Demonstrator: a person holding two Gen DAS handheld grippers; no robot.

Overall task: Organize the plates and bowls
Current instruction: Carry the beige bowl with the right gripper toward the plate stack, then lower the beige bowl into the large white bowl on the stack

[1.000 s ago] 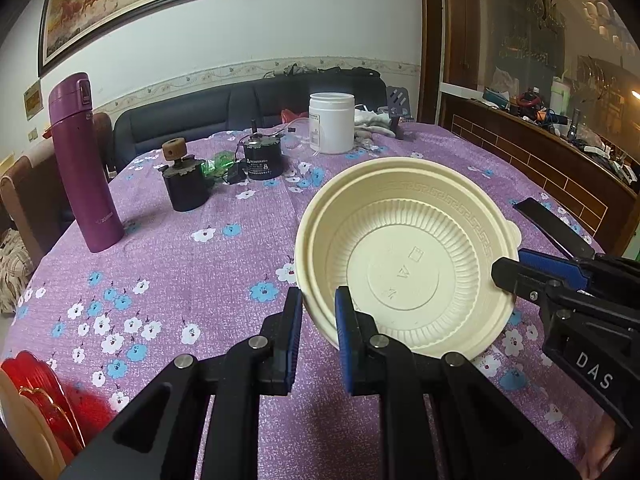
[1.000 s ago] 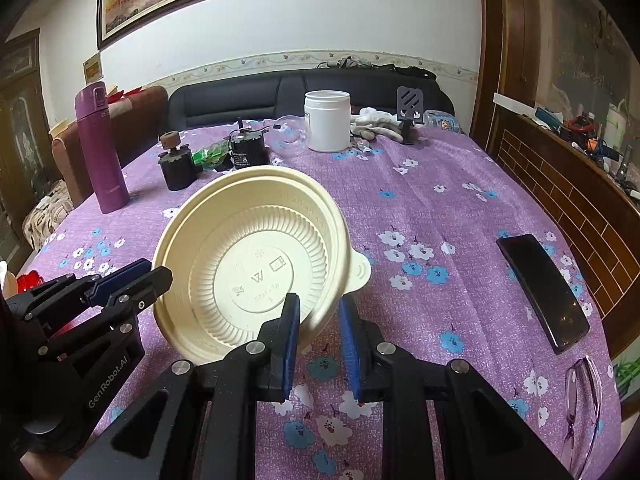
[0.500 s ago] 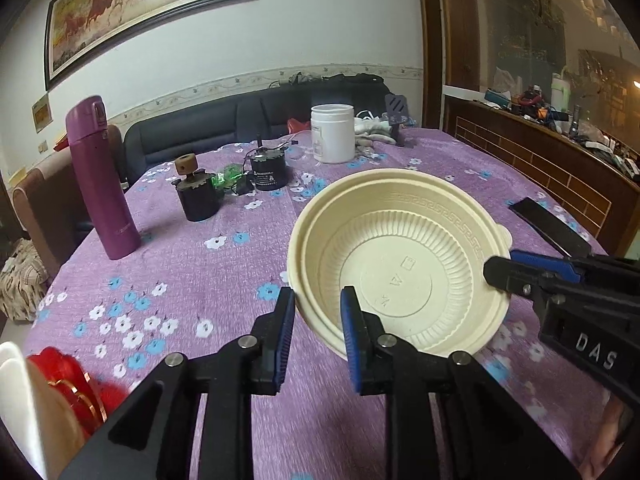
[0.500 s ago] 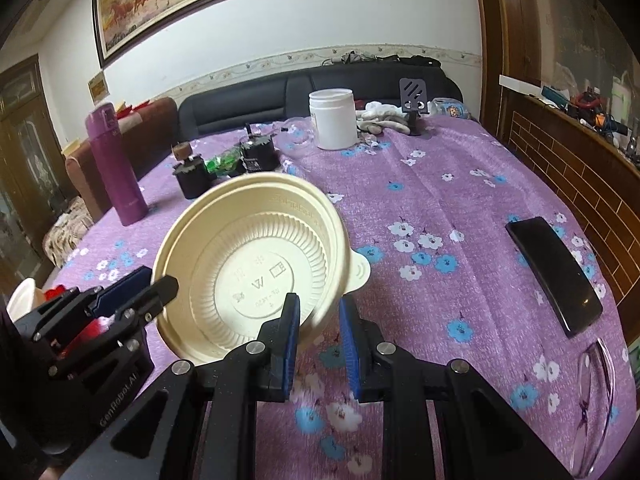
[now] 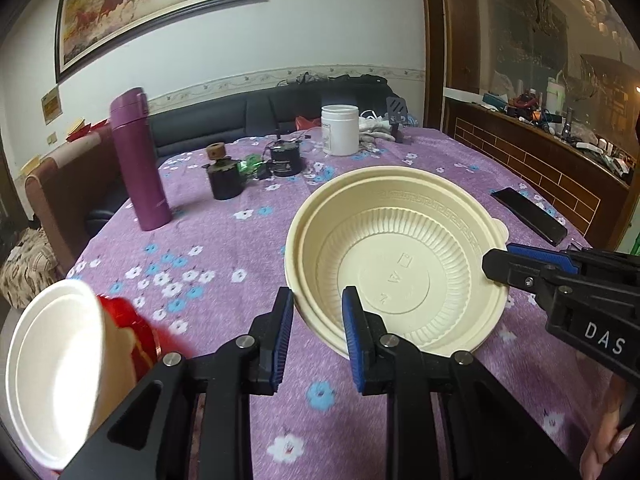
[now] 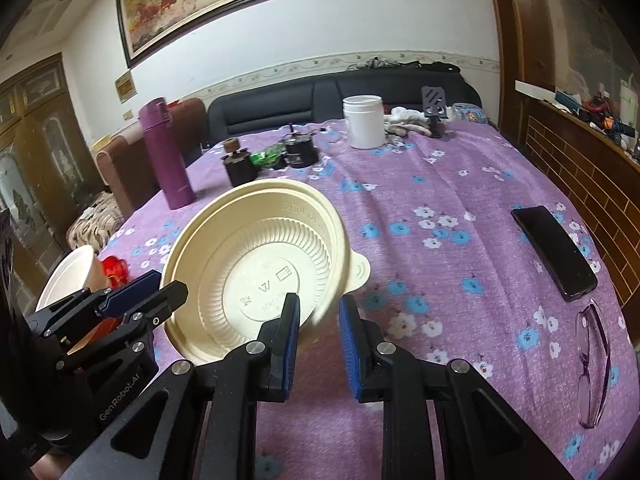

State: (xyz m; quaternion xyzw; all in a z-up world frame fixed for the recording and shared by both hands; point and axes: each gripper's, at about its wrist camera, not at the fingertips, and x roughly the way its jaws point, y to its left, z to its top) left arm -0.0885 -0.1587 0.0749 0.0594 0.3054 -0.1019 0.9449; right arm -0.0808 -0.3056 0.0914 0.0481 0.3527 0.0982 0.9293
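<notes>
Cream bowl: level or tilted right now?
Tilted. The cream bowl shows its inside toward the camera, rim raised off the tablecloth.

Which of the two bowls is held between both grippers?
The cream bowl, ribbed inside, between the left gripper and right gripper. The white bowl lies apart, beside something red.

Cream plastic bowl with ribbed inner wall, embossed marks on its flat base and a small rim tab: tilted, raised above the desk, rim between both pairs of tongs. White bowl with red plates at the desk's near-left edge, blurred.
</notes>
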